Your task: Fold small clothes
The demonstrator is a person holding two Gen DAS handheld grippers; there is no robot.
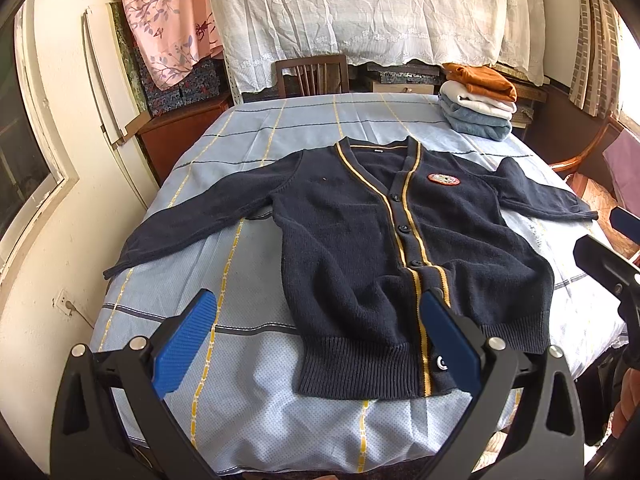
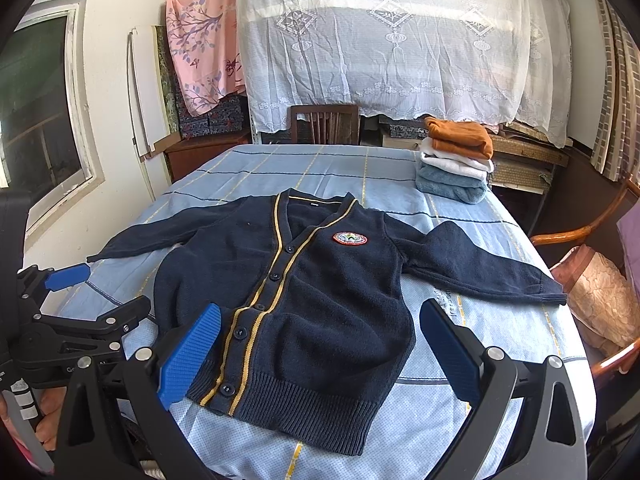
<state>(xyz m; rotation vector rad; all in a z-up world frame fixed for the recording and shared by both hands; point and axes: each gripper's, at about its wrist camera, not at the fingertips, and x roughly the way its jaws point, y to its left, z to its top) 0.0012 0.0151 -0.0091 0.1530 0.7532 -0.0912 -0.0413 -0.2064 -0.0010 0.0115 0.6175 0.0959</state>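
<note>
A small navy cardigan [image 1: 360,232] with yellow placket stripes and a round chest badge lies flat and face up on the blue checked tablecloth [image 1: 248,408], both sleeves spread out; it also shows in the right wrist view [image 2: 320,304]. My left gripper [image 1: 320,340] is open and empty above the hem's left part. My right gripper [image 2: 320,352] is open and empty above the hem's right part. The left gripper also shows at the left edge of the right wrist view [image 2: 96,296], and the right gripper at the right edge of the left wrist view [image 1: 608,248].
A stack of folded clothes [image 1: 478,100], orange on top of white and blue, sits at the table's far right corner [image 2: 456,160]. A wooden chair [image 1: 312,74] stands behind the table. Another chair with a cushion [image 2: 600,300] stands at the right. A wall is at the left.
</note>
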